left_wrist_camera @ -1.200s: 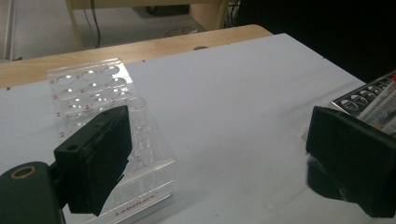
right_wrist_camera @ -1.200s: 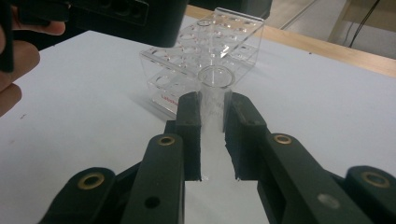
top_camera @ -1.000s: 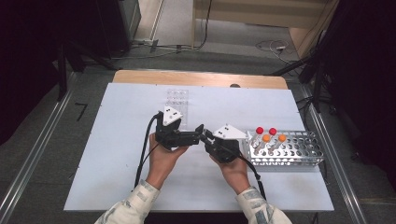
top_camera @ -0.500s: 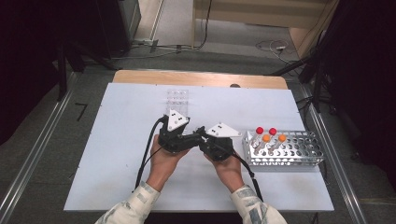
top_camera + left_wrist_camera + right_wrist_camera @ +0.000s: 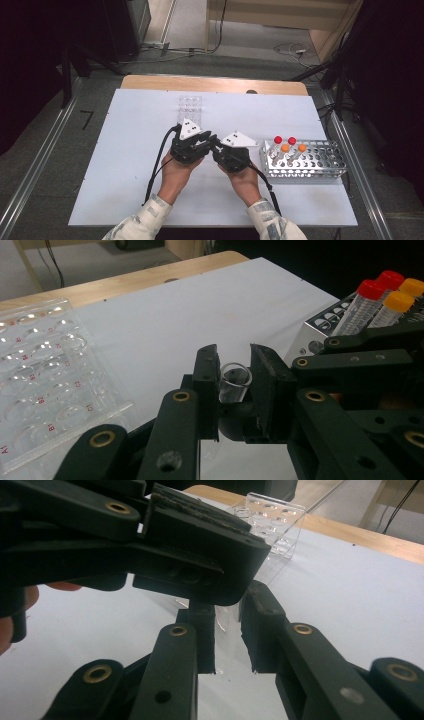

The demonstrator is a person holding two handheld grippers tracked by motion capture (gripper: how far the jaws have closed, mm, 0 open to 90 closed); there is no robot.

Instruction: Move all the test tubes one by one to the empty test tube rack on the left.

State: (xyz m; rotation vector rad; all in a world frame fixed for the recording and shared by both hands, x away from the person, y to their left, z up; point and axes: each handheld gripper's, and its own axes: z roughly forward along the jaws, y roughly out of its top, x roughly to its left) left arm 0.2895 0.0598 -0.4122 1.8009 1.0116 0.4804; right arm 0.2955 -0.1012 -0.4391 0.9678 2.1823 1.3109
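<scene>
left jaws close on the clear tube

near the person, mid-table, the left gripper (image 5: 234, 377) has just been closing and now clamps the open end of a clear tube (image 5: 234, 382); the right gripper (image 5: 227, 627) is clamped on the other end. likely a handover. smooth see-through tube, matte black jaws. farther off: clear plastic well tray (image 5: 42, 370), perforated metal rack (image 5: 305, 162) with capped tubes (image 5: 369, 302).

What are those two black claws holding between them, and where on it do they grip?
A small clear tube. The left gripper clamps it near its open end; the right gripper grips its other part.
</scene>
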